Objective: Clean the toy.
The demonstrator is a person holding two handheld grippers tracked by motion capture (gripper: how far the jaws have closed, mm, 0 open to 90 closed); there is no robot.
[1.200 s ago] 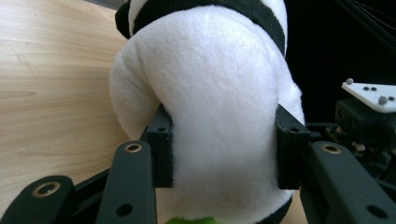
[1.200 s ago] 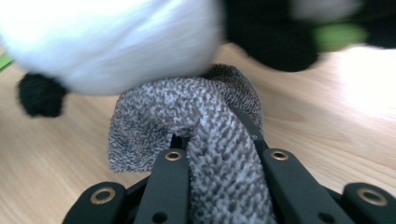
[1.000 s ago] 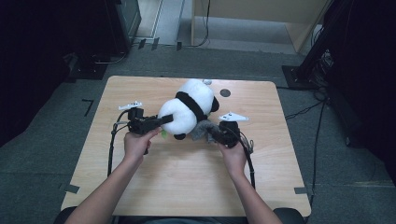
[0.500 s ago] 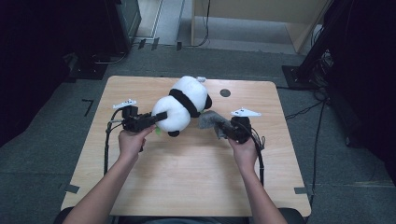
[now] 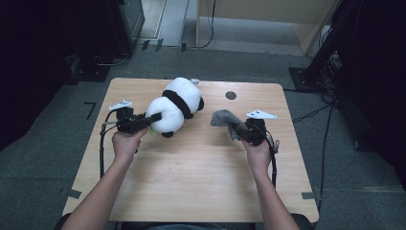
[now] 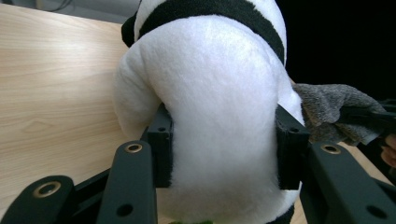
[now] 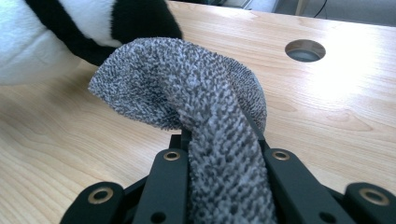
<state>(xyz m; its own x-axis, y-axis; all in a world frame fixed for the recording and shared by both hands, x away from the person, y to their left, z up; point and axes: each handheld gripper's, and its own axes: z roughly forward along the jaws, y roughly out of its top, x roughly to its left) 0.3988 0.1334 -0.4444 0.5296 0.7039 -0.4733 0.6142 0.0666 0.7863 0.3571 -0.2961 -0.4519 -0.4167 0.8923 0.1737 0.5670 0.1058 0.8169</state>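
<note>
Left tongs [image 6: 224, 154] clamped around panda plush [image 6: 219, 116] — right tongs [image 7: 219, 154] tight on grey sock [image 7: 187, 88].

hidden: face of the black-and-white plush panda [image 6: 219, 107], turned away | cut off: its head at the left gripper view's top edge | unclear: small green bit [image 5: 152, 132] under it | hidden: right gripper [image 7: 219, 140] pads beneath grey knitted sock [image 7: 187, 88]

A pale wooden tabletop [image 5: 191, 182] is being lit from above, a round hole [image 5: 231, 95] being shown near its far edge. Grey carpet [image 5: 43, 191] is being crossed by black cables [image 5: 311, 114].
</note>
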